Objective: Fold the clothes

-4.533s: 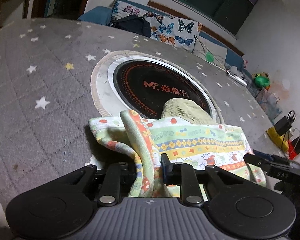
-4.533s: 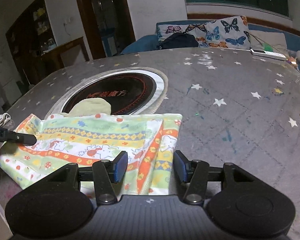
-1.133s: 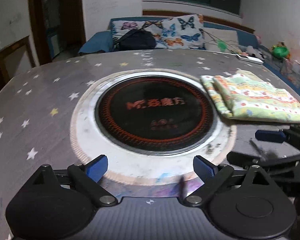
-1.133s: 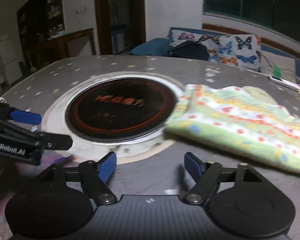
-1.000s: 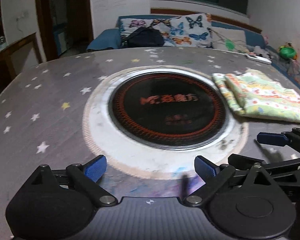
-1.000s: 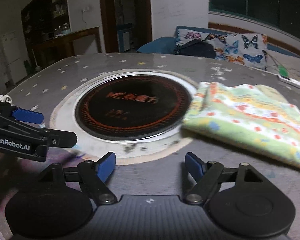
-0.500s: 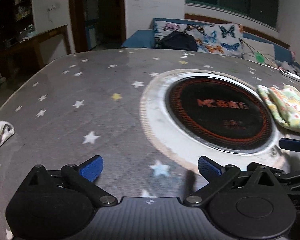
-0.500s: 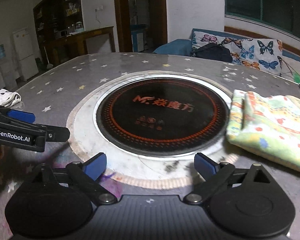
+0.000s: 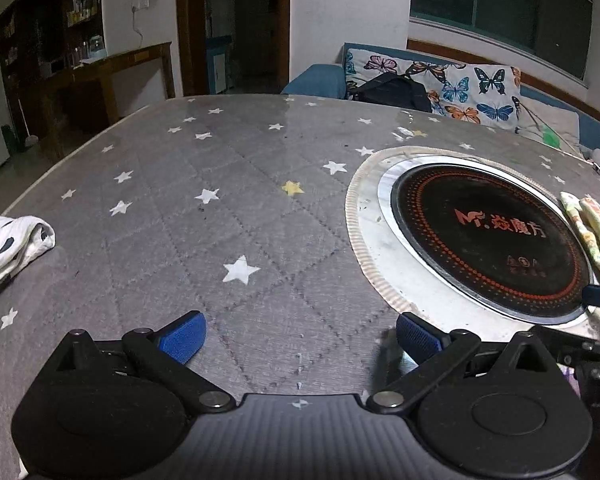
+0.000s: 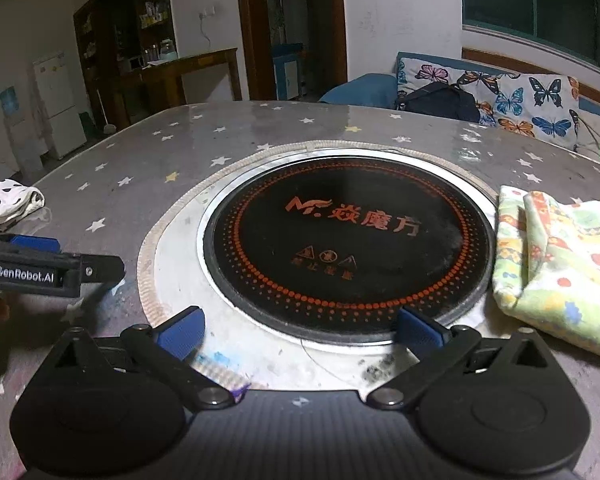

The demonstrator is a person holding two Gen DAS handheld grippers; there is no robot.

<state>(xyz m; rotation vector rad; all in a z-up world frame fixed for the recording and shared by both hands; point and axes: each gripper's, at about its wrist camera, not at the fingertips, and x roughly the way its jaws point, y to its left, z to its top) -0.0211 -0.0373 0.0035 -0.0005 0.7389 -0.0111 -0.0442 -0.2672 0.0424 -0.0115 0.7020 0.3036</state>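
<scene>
A folded garment with green, yellow and orange patterns (image 10: 560, 256) lies on the table right of the round black cooktop; its edge shows at the right of the left wrist view (image 9: 596, 232). A white garment with dark dots (image 9: 8, 244) lies crumpled at the table's left edge, also in the right wrist view (image 10: 8, 200). My left gripper (image 9: 300, 338) is open and empty over the grey starred cloth. My right gripper (image 10: 300, 328) is open and empty over the cooktop's near rim.
A round black induction cooktop (image 10: 348, 244) with a metal ring is set in the table (image 9: 204, 224). The left gripper's body shows at the left of the right wrist view (image 10: 40, 270). A sofa with butterfly cushions (image 9: 452, 88) and a black bag stands behind the table.
Both grippers have let go of the patterned garment, which now lies folded at the right. Both views have swung left, bringing the dotted white garment into sight.
</scene>
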